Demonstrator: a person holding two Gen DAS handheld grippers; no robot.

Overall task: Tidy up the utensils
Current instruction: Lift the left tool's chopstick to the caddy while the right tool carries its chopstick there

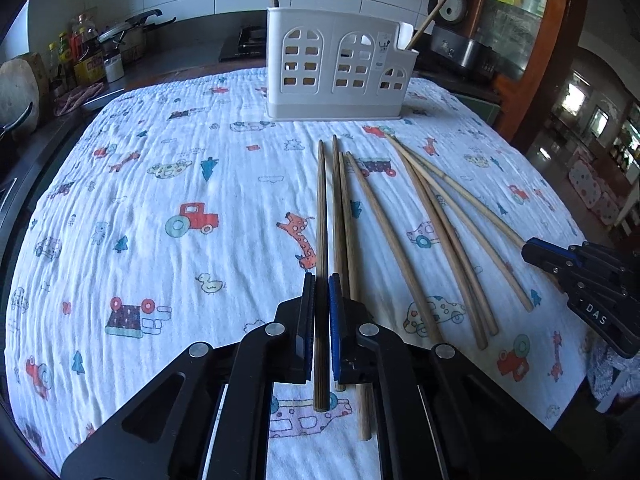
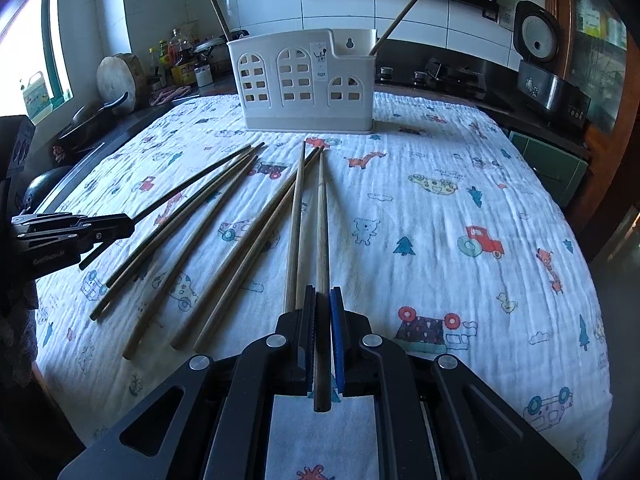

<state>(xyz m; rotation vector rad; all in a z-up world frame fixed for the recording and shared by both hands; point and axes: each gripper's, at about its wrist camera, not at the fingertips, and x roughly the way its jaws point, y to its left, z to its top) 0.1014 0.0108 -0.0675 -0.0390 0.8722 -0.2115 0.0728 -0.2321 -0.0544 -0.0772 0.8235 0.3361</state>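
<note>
Several wooden chopsticks lie on a printed white cloth (image 1: 168,184). My left gripper (image 1: 321,280) is shut on a dark chopstick (image 1: 321,216) at its thick end. My right gripper (image 2: 321,292) is shut on a light chopstick (image 2: 321,220), also at its thick end; it shows at the right edge of the left wrist view (image 1: 532,250). A white utensil holder (image 1: 338,66) with arched cut-outs stands at the far side of the cloth, also in the right wrist view (image 2: 304,84), and holds two chopsticks (image 2: 394,22). Loose chopsticks (image 1: 436,236) lie between the grippers.
Bottles and jars (image 1: 86,54) and a pot (image 1: 128,34) stand on the counter at back left. A rice cooker (image 2: 552,76) sits at back right, beside a stove (image 2: 448,78). A round wooden board (image 2: 118,80) leans near the window.
</note>
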